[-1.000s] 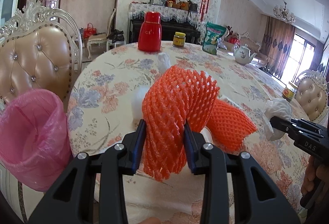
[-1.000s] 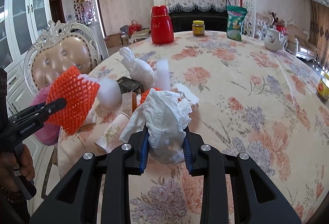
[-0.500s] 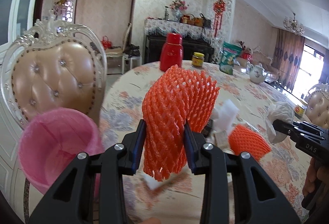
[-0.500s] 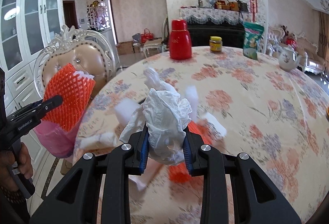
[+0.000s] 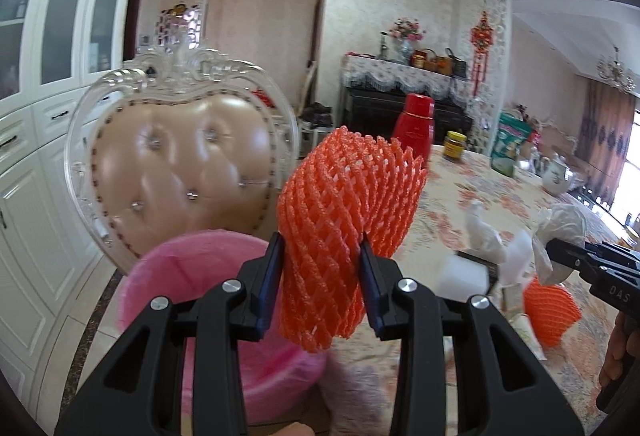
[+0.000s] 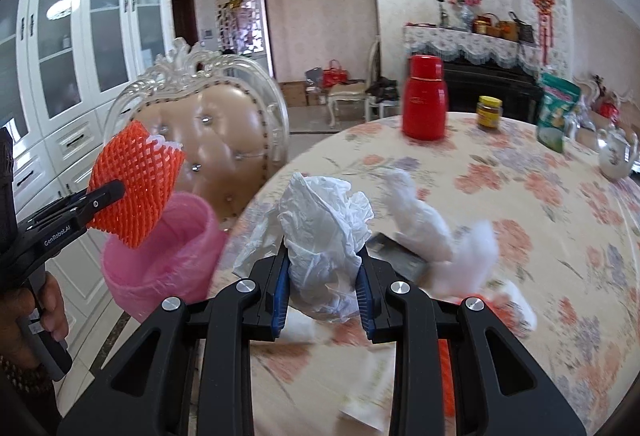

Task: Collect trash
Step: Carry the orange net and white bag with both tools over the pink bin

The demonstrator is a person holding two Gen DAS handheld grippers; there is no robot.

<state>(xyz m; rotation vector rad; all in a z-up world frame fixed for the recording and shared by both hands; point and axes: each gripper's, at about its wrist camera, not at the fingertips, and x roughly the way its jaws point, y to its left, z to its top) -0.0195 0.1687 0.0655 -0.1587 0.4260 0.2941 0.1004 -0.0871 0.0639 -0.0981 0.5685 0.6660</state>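
My left gripper is shut on an orange foam fruit net and holds it over the near rim of a bin with a pink liner. In the right wrist view the same net hangs above the bin, beside the table edge. My right gripper is shut on a crumpled white plastic bag, still over the floral table. A second orange net, white foam wraps and a dark box lie on the table.
A cream tufted chair stands right behind the bin. A red thermos, a jar, a green bag and a teapot stand at the table's far side. White cabinets line the left wall.
Both grippers swung left and rose a little with their loads. The orange net left the table and now hangs over the pink bin. The white bag came close to the table's left edge.
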